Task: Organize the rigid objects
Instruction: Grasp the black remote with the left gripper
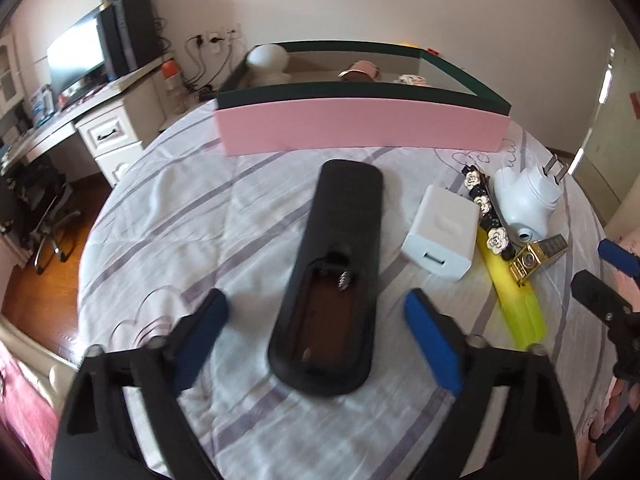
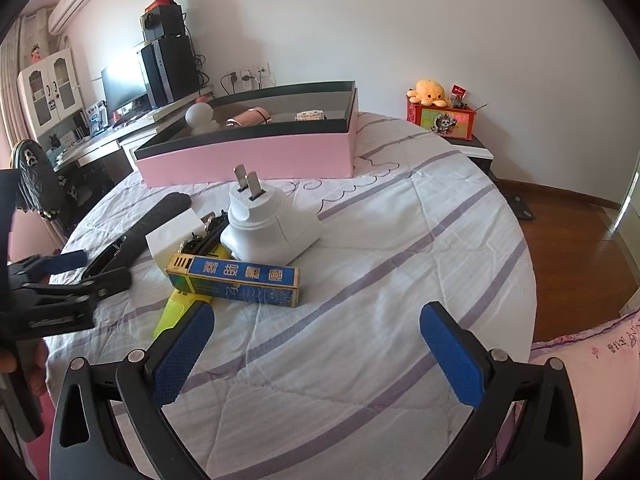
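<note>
A black remote (image 1: pixel 340 216), lying back up with its battery bay uncovered, rests on the striped bedsheet. My left gripper (image 1: pixel 316 308) is open, one blue pad on each side of the remote's near half with a gap on both sides. To the right lie a white charger cube (image 1: pixel 440 236), a flowered hair clip (image 1: pixel 484 208), a white plug device (image 2: pixel 272 232), a yellow marker (image 1: pixel 516 300) and a blue-and-gold box (image 2: pixel 240 284). My right gripper (image 2: pixel 316 316) hangs open over bare sheet in front of that pile.
A pink box (image 2: pixel 248 156) with a dark green rim stands at the far side of the bed and holds several items. A desk with a monitor (image 1: pixel 76 60) is at the left, a nightstand with an octopus plush (image 2: pixel 430 90) at the right. Wooden floor surrounds the bed.
</note>
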